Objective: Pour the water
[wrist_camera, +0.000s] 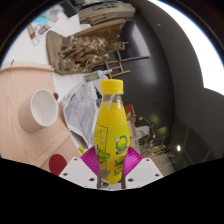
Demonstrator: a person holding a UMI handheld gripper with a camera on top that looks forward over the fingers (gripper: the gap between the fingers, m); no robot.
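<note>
Yellow bottle (112, 128) standing between the gripper (110, 172) fingers, near a white cup (42, 108), maybe squeezed (cannot tell), looking full, so likely heavy, smooth, best held at the middle.

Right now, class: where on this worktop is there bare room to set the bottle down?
Bare tabletop lies left of the white cup. Behind the yellow bottle, standing between the hand-held gripper's fingers, crumpled plastic and wooden clutter crowd everything.

We see a yellow bottle (112, 128) with yellow cap, green-and-white label; white cup (42, 108) on pale wood table (20, 135); pink pads (92, 158).
</note>
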